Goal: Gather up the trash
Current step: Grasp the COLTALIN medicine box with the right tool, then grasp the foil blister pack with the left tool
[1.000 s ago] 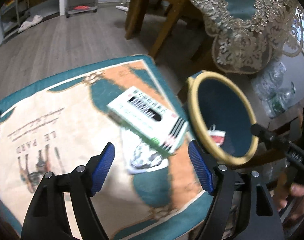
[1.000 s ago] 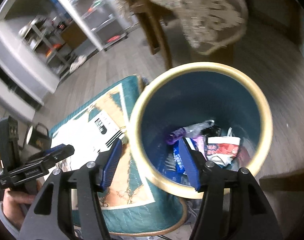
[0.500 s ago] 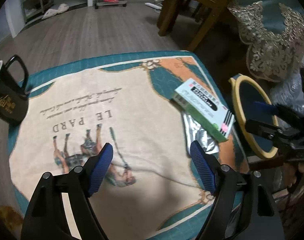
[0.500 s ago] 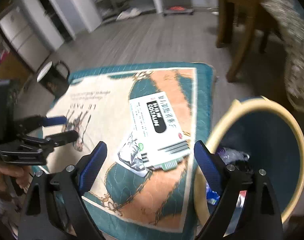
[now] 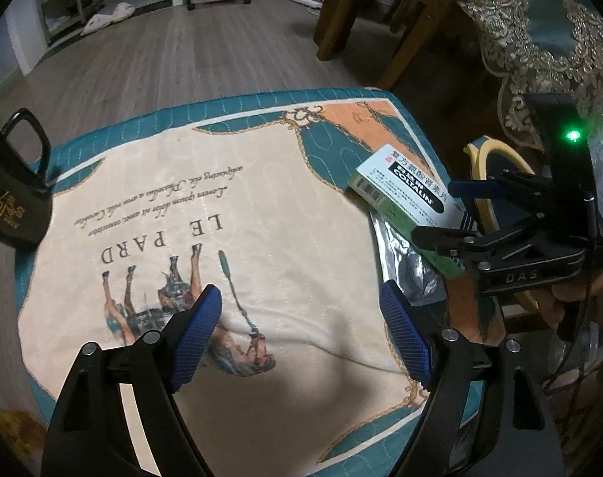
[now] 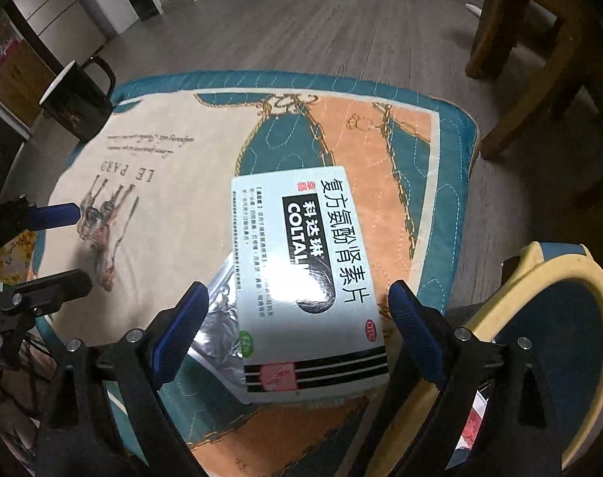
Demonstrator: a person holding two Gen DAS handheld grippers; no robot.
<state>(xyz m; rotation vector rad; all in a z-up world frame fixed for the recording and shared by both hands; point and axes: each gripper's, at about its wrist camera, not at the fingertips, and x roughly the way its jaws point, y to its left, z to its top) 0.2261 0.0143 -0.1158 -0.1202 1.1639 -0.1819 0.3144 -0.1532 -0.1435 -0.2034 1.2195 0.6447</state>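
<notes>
A white-and-green medicine box [image 6: 305,278] lies near the right edge of a teal-bordered printed mat [image 6: 456,151], on top of a silver foil blister sheet [image 6: 218,326]. My right gripper [image 6: 297,306] hangs over the box, open, with the box between and below its blue pads and neither pad touching it. The left wrist view shows the same box [image 5: 404,190], the foil [image 5: 408,262] and the right gripper [image 5: 452,214] at the right. My left gripper [image 5: 299,318] stands open over the horse print with nothing between its fingers. A teal bin with a yellow rim [image 6: 559,264] stands right of the mat.
A black mug [image 5: 11,202] sits off the mat's left edge. Wooden chair legs [image 5: 341,20] and a lace tablecloth [image 5: 540,39] are behind the bin's yellow rim [image 5: 496,147]. A hand [image 5: 571,298] holds the right gripper. Grey wood floor surrounds the mat.
The right gripper has swung from above the bin across to the box and its jaws have widened. The left gripper has shifted left, away from the box, to the mat's middle.
</notes>
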